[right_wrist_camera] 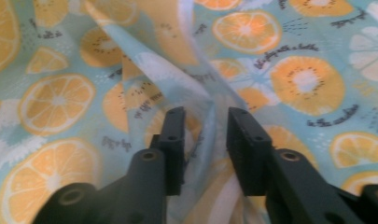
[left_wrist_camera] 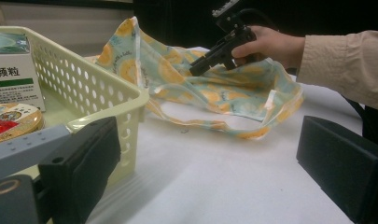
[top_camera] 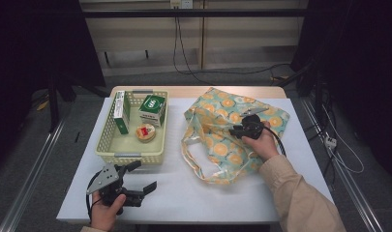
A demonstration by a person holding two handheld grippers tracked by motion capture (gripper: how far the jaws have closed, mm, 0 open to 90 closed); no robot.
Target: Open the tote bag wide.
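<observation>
Early stage: fruit-print tote bag [top_camera: 232, 135] lies crumpled and flat toward the table's right side, not opened. Right gripper [right_wrist_camera: 201, 140] is part open, a fabric fold between its jaws, not clamped. Left gripper [top_camera: 135, 176] idles wide open, empty, near the front-left corner. Basket [top_camera: 130, 157] items unpacked.

bag [top_camera: 222, 140]: teal, orange citrus print | basket [top_camera: 106, 145]: pale yellow | table [top_camera: 193, 193]: white

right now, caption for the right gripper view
Right claw parted over a fold of the citrus-print bag, cloth between its jaws.
</observation>
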